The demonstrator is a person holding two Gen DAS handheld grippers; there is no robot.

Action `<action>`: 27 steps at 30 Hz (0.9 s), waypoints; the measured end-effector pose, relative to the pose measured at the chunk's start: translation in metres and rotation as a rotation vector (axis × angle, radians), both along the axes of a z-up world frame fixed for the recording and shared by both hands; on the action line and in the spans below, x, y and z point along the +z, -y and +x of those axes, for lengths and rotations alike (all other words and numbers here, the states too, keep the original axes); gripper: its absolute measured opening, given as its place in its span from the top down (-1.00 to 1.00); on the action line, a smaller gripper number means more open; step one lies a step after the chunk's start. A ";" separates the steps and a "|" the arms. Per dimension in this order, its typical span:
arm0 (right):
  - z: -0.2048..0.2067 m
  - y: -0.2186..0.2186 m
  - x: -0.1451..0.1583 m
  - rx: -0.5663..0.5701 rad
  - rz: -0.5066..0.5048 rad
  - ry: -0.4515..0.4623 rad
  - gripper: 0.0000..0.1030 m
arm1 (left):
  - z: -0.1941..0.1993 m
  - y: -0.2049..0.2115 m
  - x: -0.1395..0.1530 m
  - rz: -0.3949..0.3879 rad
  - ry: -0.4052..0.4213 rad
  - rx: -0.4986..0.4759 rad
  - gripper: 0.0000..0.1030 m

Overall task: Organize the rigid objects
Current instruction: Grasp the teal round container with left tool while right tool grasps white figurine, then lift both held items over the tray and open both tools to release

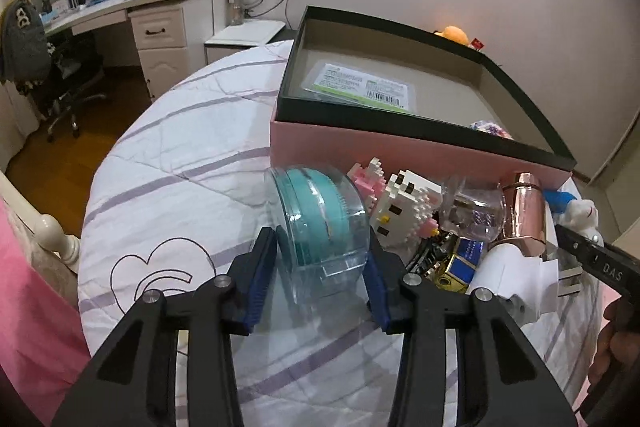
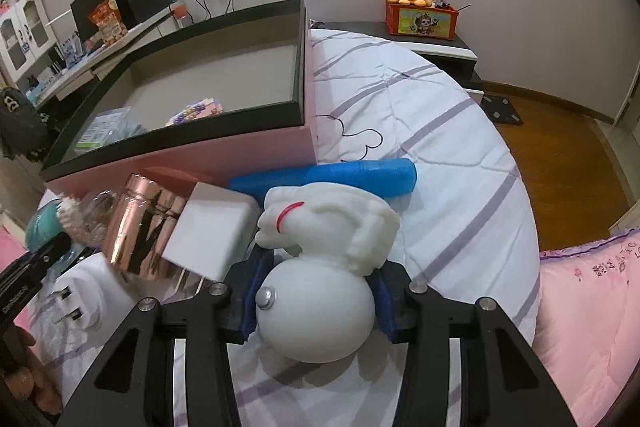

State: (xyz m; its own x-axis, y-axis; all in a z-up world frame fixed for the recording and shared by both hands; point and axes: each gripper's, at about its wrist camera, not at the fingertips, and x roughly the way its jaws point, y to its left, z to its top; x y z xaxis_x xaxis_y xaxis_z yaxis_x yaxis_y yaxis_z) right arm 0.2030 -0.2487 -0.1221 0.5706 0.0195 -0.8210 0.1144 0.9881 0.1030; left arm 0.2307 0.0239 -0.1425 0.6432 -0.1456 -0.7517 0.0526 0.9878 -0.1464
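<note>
My left gripper (image 1: 324,259) is shut on a clear round case with a teal disc inside (image 1: 320,219), held on edge just above the bed. My right gripper (image 2: 316,287) is shut on a white plastic figurine with a round body and a red mark (image 2: 320,267). A pink box with a black rim (image 1: 400,143) stands open behind both; it also shows in the right wrist view (image 2: 180,155). Inside lie a labelled packet (image 1: 360,83) and a beaded item (image 1: 490,129). A blue tube (image 2: 332,175) lies behind the figurine.
A pile lies on the bed by the box: a block-built cat figure (image 1: 404,207), a clear jar (image 1: 472,215), a rose-gold cylinder (image 1: 524,211), a white charger (image 2: 212,227), a white plug (image 2: 80,303). A pink quilt (image 2: 592,307) lies right. A desk (image 1: 120,3) stands beyond.
</note>
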 end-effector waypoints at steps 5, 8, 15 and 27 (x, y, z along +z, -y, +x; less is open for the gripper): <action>-0.008 0.001 0.009 0.011 0.015 0.017 0.11 | -0.005 -0.005 0.004 0.004 0.007 -0.013 0.24; -0.010 0.000 0.017 0.022 0.020 0.032 0.11 | -0.010 -0.007 0.010 0.000 0.017 -0.011 0.26; -0.014 -0.008 0.038 0.056 0.031 0.081 0.11 | -0.017 -0.010 0.026 -0.009 0.045 -0.017 0.27; -0.011 -0.012 0.032 0.070 0.038 0.058 0.10 | 0.011 -0.008 0.017 0.011 0.027 -0.003 0.26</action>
